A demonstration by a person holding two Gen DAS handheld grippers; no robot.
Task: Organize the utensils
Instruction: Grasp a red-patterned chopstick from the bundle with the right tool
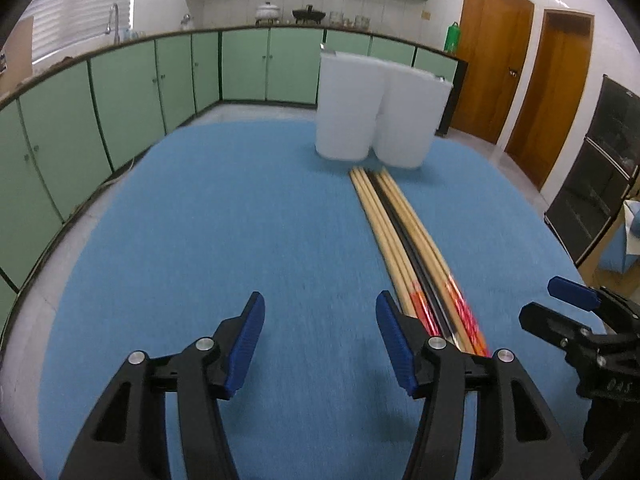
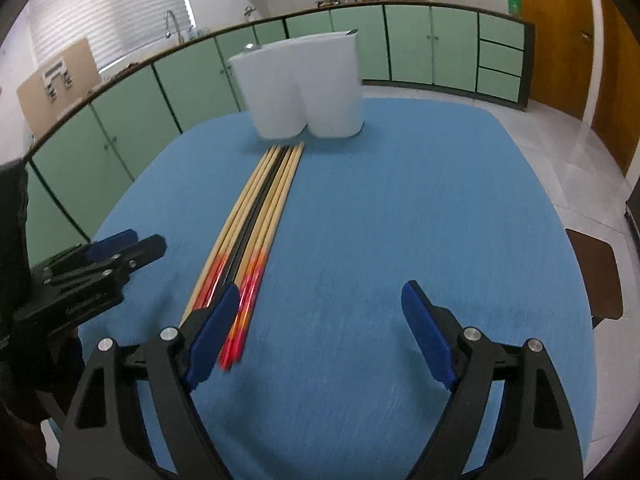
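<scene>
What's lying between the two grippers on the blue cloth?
The chopsticks lie between the left gripper and the right gripper; both wrist views show it.

Chopsticks lay bundled lengthwise on the tablecloth, outside the left gripper's right finger and outside the right gripper's left finger. Twin-compartment holder stood just beyond their far tips. Nothing sat between either gripper's fingers.
</scene>
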